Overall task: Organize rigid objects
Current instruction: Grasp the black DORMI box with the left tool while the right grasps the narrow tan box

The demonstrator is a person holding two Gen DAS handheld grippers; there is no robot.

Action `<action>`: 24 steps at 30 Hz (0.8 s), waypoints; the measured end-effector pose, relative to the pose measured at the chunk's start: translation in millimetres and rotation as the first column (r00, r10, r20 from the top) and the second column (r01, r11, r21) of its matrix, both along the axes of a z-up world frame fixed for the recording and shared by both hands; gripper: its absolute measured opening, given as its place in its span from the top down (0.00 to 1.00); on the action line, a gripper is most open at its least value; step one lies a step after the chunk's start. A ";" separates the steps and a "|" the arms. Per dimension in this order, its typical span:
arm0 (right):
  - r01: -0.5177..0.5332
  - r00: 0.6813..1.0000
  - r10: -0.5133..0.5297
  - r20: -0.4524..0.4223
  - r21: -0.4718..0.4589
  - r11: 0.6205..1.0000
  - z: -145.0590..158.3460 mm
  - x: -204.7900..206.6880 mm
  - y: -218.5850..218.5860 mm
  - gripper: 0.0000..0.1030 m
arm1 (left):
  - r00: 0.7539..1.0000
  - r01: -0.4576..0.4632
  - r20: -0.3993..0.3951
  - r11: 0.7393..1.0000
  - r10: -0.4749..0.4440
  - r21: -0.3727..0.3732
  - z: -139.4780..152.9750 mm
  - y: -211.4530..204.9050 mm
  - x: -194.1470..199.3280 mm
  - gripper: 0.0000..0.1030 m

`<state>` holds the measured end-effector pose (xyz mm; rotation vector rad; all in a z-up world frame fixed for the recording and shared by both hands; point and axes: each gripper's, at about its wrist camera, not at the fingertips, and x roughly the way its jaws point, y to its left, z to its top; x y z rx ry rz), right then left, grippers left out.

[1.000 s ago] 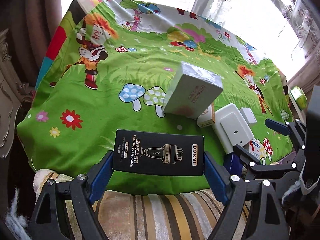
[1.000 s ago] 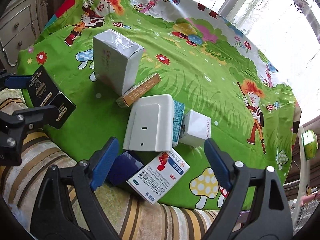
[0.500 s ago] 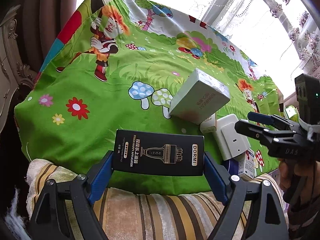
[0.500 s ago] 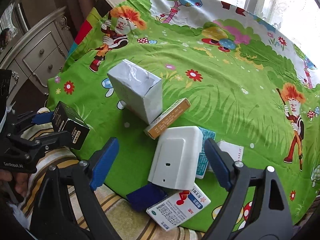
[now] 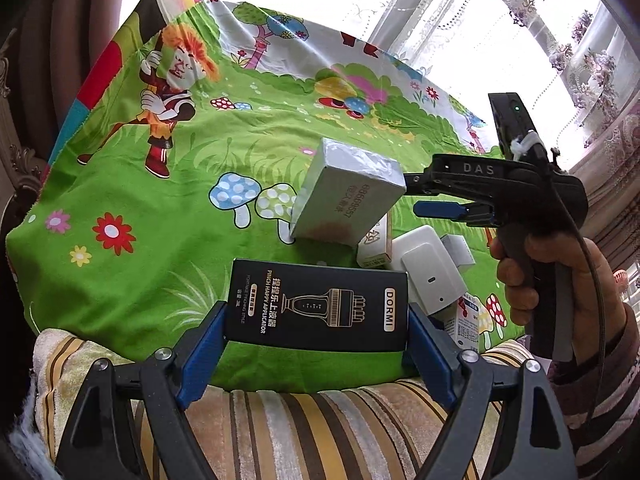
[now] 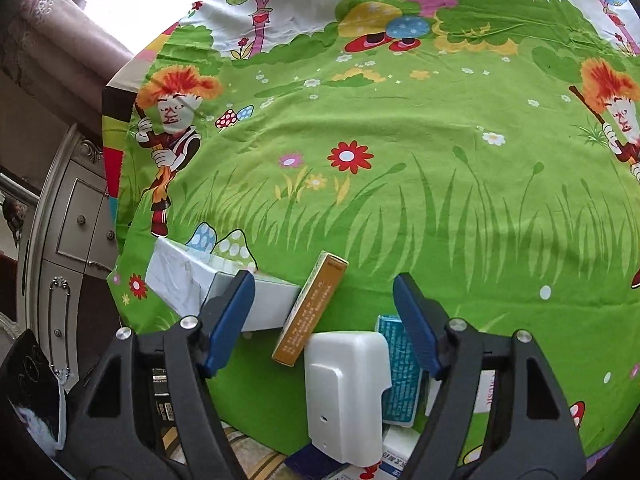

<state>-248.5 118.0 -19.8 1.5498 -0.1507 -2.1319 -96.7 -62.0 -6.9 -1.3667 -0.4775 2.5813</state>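
Over green cartoon tablecloth (image 5: 168, 200) | left hand-held gripper (image 5: 316, 332) clamping black DORMI applicator box (image 5: 318, 306) by its ends, above near edge | right hand-held gripper (image 6: 324, 320) gaping wide, hovering over white plastic device (image 6: 344, 392), orange carton (image 6: 310, 314), grey-white box (image 6: 188, 284)

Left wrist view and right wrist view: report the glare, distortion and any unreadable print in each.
Left wrist view: the window is blown out to white, the tablecloth bows with the fisheye, yet the black box in the left gripper reads sharp. Right wrist view: even light, a washed-out corner at top left, strong edge curvature, and the orange box ahead of the open right gripper has print too small to read.
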 end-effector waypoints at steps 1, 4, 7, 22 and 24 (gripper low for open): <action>0.000 1.000 0.000 0.003 0.001 1.000 -1.7 -2.6 -1.6 0.27 | 1.000 0.002 0.003 1.000 -0.002 -0.004 -0.7 1.6 -0.3 0.17; 0.008 1.000 -0.008 0.017 -0.001 1.000 -6.4 -9.7 -3.4 0.30 | 1.000 -0.002 0.010 1.000 0.002 0.006 -2.5 -0.2 -1.4 0.17; -0.001 0.999 0.000 0.043 0.016 1.000 -14.2 -13.3 -7.2 0.41 | 1.000 -0.002 0.020 1.000 0.002 0.013 -5.0 -1.0 -2.8 0.17; -0.046 0.999 0.046 0.019 0.001 0.999 -18.6 -7.6 -12.2 0.79 | 1.000 -0.002 0.023 1.000 0.001 0.021 -7.6 0.1 -3.0 0.17; -0.035 0.999 0.035 -0.007 -0.017 0.999 -9.0 -3.7 -8.9 0.80 | 1.000 -0.004 0.018 1.000 0.003 0.016 -6.4 0.7 -2.1 0.17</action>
